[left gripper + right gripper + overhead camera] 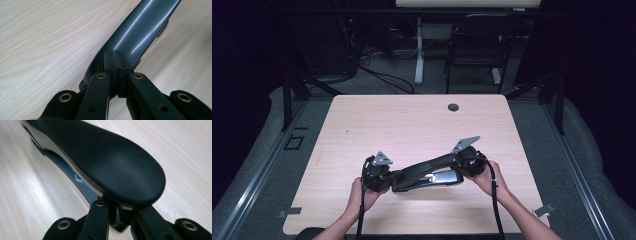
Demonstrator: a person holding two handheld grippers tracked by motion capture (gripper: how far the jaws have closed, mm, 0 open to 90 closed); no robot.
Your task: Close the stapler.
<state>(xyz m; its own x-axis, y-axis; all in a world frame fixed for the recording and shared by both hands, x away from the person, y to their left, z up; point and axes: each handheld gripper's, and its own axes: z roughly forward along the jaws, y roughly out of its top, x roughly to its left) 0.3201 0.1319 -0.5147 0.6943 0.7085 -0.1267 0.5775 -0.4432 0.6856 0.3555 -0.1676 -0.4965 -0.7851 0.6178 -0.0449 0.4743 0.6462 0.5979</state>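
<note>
L gripper jaws shut on black stapler, R gripper clamping other end

Pale wood-grain table; glossy dark armrest, its pad matt black.

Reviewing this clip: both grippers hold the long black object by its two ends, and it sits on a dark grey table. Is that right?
Not quite: the table is light wood, not dark grey, as the high view shows. The rest stands: the left gripper and the right gripper each grip one end of the long black object.
</note>
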